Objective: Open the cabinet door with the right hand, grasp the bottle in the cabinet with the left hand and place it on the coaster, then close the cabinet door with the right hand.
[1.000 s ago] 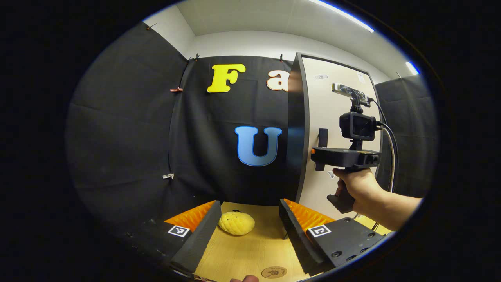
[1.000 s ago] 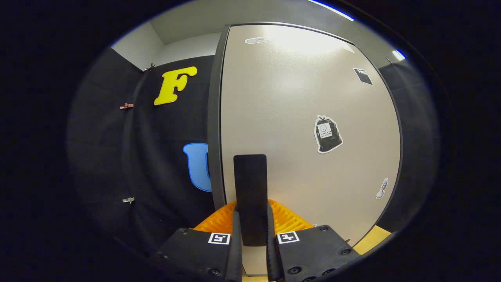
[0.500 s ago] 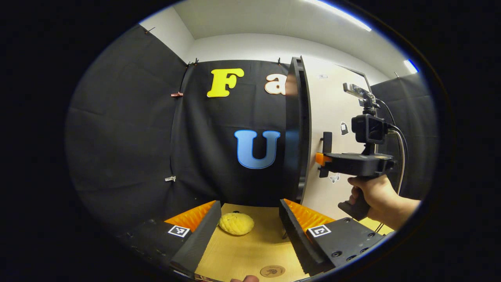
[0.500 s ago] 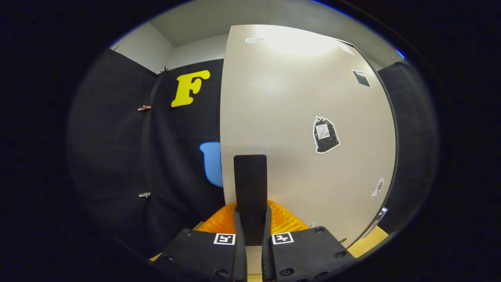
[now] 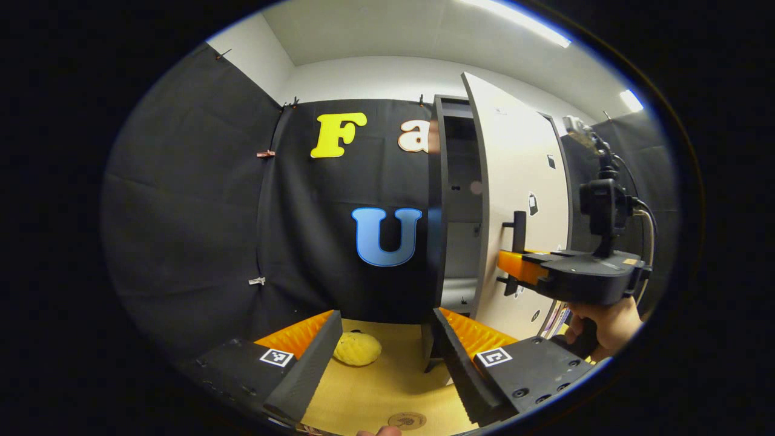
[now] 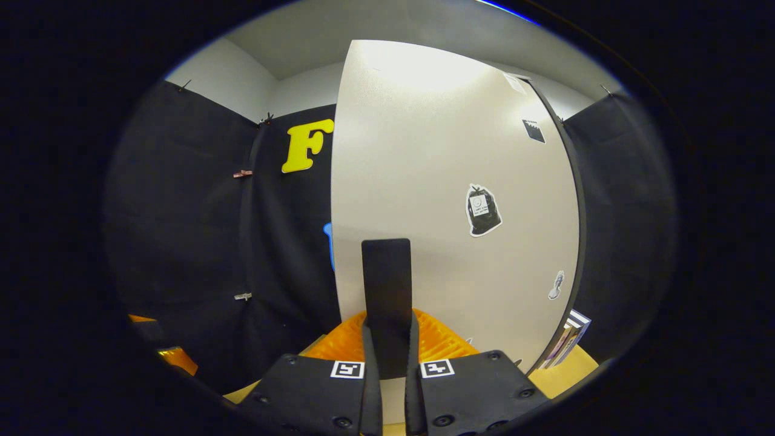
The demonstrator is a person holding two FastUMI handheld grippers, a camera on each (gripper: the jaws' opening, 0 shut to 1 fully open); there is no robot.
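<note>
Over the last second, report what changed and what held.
The cabinet door swung outward, exposing the cabinet's interior; the right gripper pulled it, staying clamped on the handle. The left gripper stayed open above the table; the yellow sponge and coaster kept their places.

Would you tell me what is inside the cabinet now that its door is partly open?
Through the gap beside the door, the cabinet shows dark walls and a pale shelf. No bottle is visible; the door covers the rest of the interior.

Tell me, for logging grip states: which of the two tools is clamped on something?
The right tool, shut on the cabinet door handle; the left tool gapes wide, holding nothing.
</note>
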